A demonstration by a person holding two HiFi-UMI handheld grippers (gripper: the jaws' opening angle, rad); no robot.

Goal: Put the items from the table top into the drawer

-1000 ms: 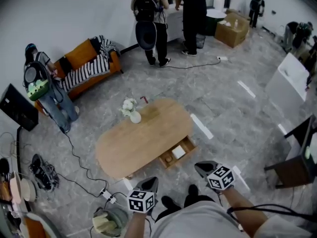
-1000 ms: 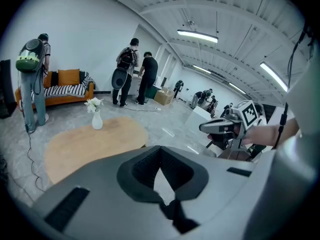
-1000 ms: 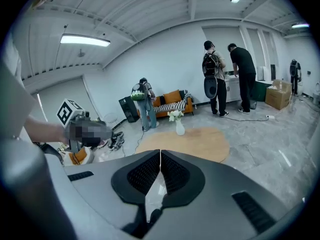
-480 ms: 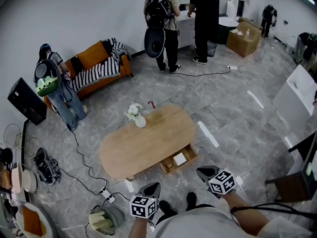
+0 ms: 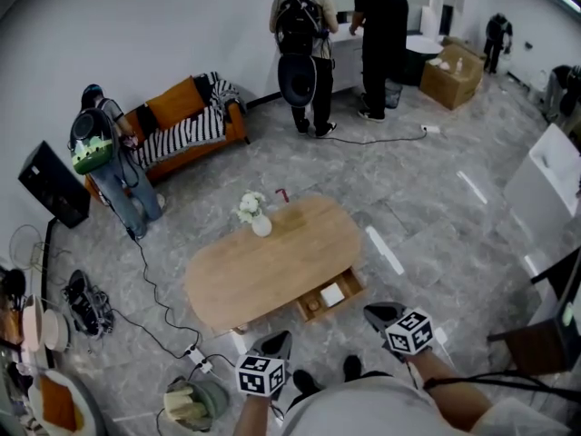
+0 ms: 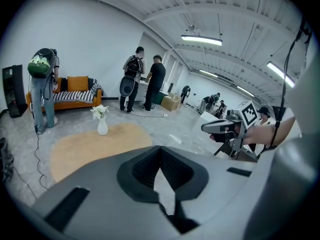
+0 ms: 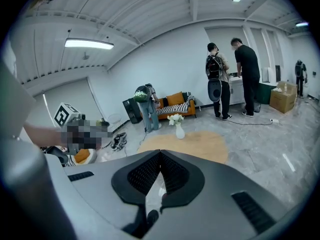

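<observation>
An oval wooden table [image 5: 272, 266] stands on the grey floor ahead of me. A white vase of flowers [image 5: 260, 220] is on its far left end, and also shows as the vase [image 6: 102, 126] and the vase [image 7: 179, 129]. The table's drawer [image 5: 349, 283] is pulled out toward me and holds a white box [image 5: 332, 294] and a small round item [image 5: 313, 304]. My left gripper [image 5: 277, 338] [image 6: 160, 146] is shut and empty, short of the table's near edge. My right gripper [image 5: 379, 312] [image 7: 160, 152] is shut and empty, just right of the drawer.
An orange sofa [image 5: 186, 121] lines the far wall. Two people [image 5: 309, 44] stand at the back, and another with a green backpack [image 5: 95, 143] stands at the left. Cables and a power strip [image 5: 195, 357] lie left of the table. A dark chair [image 5: 536, 339] is at the right.
The head view has shifted, so the table and room sit a little lower and to the right in the picture. Both grippers stay shut and empty near the bottom edge.
</observation>
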